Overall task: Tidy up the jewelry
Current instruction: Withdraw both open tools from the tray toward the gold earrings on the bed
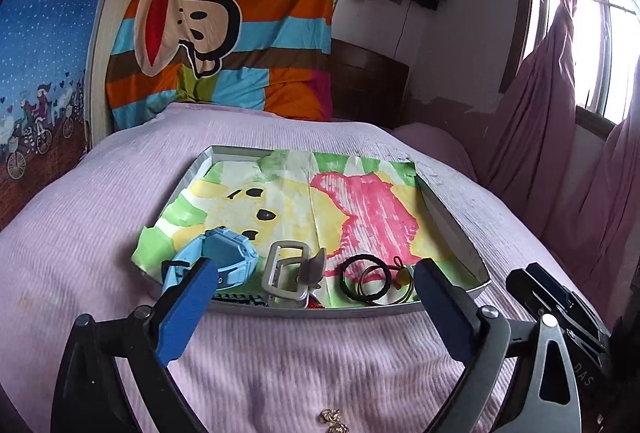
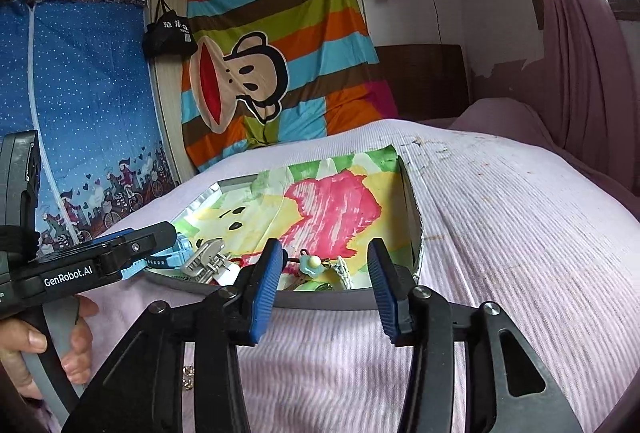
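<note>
A shallow grey tray (image 1: 452, 221) lined with a painted paper sits on the pink bed. Along its near edge lie a blue watch (image 1: 224, 261), a silver buckle (image 1: 286, 269), black hair ties (image 1: 366, 277) and a thin ring with a yellow bead (image 1: 402, 279). Small gold earrings (image 1: 332, 419) lie on the bedspread close below my left gripper. My left gripper (image 1: 316, 297) is open and empty just in front of the tray. My right gripper (image 2: 324, 281) is open and empty at the tray's near rim (image 2: 328, 301), over a hair tie with a pale charm (image 2: 310, 263). The watch (image 2: 180, 247) and buckle (image 2: 204, 261) show left of it.
The left gripper's body (image 2: 80, 265) and the hand holding it (image 2: 24, 349) are at the left of the right wrist view. The right gripper's body (image 1: 560, 309) shows at the right of the left wrist view. A striped monkey sheet (image 1: 224, 25) hangs behind the bed; pink curtains (image 1: 568, 161) hang on the right.
</note>
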A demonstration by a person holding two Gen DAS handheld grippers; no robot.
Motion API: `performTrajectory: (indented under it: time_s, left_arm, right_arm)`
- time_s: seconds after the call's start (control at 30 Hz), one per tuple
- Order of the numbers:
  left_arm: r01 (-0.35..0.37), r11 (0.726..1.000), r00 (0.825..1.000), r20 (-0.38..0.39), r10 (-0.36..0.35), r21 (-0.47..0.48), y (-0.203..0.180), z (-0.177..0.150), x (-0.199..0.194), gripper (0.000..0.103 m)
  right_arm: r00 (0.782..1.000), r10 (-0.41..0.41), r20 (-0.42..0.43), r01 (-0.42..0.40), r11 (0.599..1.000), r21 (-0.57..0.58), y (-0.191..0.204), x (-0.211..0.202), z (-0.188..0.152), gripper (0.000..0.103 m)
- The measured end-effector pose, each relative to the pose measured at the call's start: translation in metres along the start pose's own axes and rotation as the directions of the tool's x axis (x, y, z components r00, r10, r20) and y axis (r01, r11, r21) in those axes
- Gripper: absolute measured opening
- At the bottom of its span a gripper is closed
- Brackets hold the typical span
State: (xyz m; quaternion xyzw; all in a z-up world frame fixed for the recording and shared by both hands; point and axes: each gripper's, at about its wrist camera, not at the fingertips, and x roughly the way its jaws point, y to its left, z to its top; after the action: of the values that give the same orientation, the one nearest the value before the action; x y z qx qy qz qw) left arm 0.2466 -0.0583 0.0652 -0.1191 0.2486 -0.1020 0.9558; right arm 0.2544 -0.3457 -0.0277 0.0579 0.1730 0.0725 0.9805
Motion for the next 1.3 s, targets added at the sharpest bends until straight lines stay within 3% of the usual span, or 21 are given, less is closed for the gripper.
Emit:
performTrajectory:
  time_s: [0.2, 0.37, 0.77, 1.3]
  left_arm:
    - [0.003, 0.999, 0.998, 0.058, -0.001, -0.046, 0.023, -0.012, -0.021, 0.103]
    - [-0.012, 0.999, 0.996, 0.085, 0.017, -0.053, 0.034, -0.019, -0.035, 0.103]
    - [-0.046, 0.997, 0.994, 0.098, 0.041, 0.055, 0.04, -0.046, -0.055, 0.103]
    - [-0.076, 0.995, 0.996, -0.041, 0.079, 0.066, 0.059, -0.066, -0.046, 0.103]
  right_arm:
    - [0.994, 0.016, 0.109, -0.018, 1.0, 0.011, 0.007, -0.036, -0.009, 0.087]
    - [0.989, 0.036, 0.141, -0.036, 0.999, -0.007, 0.012, -0.054, -0.017, 0.102]
    - [0.986, 0.052, 0.159, -0.041, 0.996, -0.076, 0.032, -0.077, -0.033, 0.102]
    - [0.997, 0.072, 0.034, -0.065, 0.984, -0.168, 0.046, -0.065, -0.056, 0.102]
